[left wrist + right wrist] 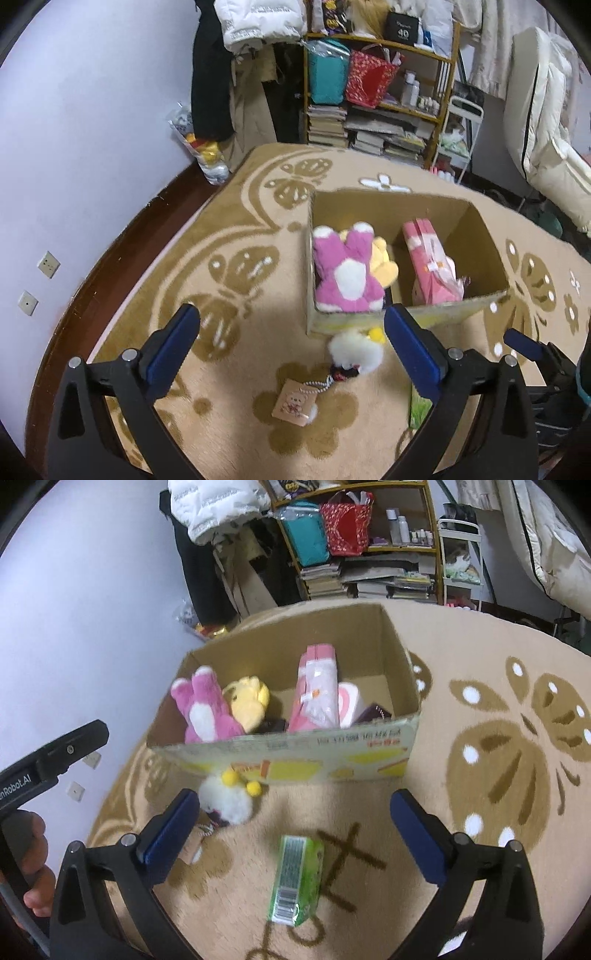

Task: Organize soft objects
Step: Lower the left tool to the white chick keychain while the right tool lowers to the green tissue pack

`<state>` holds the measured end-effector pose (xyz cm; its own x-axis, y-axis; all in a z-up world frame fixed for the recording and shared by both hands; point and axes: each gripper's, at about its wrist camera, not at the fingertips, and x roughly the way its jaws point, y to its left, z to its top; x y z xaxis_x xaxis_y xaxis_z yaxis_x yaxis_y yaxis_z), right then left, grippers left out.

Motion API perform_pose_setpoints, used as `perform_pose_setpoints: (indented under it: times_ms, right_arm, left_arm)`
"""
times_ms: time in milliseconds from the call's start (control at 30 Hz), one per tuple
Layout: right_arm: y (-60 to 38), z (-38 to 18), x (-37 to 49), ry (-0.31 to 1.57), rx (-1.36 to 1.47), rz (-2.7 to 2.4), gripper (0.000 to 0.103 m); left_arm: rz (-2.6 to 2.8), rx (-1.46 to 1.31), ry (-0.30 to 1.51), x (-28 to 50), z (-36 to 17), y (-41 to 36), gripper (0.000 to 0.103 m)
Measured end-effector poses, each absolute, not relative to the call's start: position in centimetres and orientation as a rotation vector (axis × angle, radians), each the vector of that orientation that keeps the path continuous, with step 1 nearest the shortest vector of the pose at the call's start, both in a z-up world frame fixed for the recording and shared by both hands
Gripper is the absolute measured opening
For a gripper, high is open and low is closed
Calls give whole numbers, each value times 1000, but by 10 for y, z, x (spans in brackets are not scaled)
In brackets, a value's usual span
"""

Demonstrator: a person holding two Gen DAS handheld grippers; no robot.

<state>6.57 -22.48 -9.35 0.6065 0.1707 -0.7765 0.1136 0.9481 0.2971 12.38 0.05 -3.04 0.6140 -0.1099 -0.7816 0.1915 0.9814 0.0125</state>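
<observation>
Both grippers spread wide, nothing between the fingers. Left gripper (291, 328) hangs above the rug (229, 236), w/ the white fluffy toy (352, 350) lying between its fingers in view; that toy has yellow pom-poms, sits on the rug touching or just beside the front wall of the cardboard box (454, 306). A small card tag w/ a bear print (293, 400) lies near it on a bead chain.

Right gripper (295, 812) hangs over the green packet (297, 882) – flat on the rug, barcode up, near the box front. Left wrist view catches only a sliver of that packet behind its right finger; right wrist view shows it whole.

Inside the box: pink-and-white plush (347, 273) at the left end, yellow plush (384, 262) just beside it, pink packaged item (430, 262) standing more to the right. Right wrist view adds what the left one doesn't – printed yellow front of the box, a white-pink thing (349, 703) and a dark thing (376, 712) low in the right corner; can't tell what those are. It also shows the other gripper's body and a bare hand (35, 860) at far left. Left wrist view alone shows the bear print on the tag.
</observation>
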Motion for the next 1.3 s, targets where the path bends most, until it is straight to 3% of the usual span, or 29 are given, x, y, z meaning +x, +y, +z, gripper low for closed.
perform_pose_setpoints:
  times_ms: [767, 967, 1300]
  right_arm:
    - [-209, -150, 64, 1111, 311, 68, 102]
    - [-208, -162, 65, 1149, 332, 76, 96]
    - [-200, -180, 68, 1223, 320, 103, 70]
  left_arm:
    - [-250, 187, 1083, 134, -109, -34, 99]
    - [-257, 200, 1102, 138, -120, -41, 99]
    - [-261, 185, 1150, 147, -143, -47, 99]
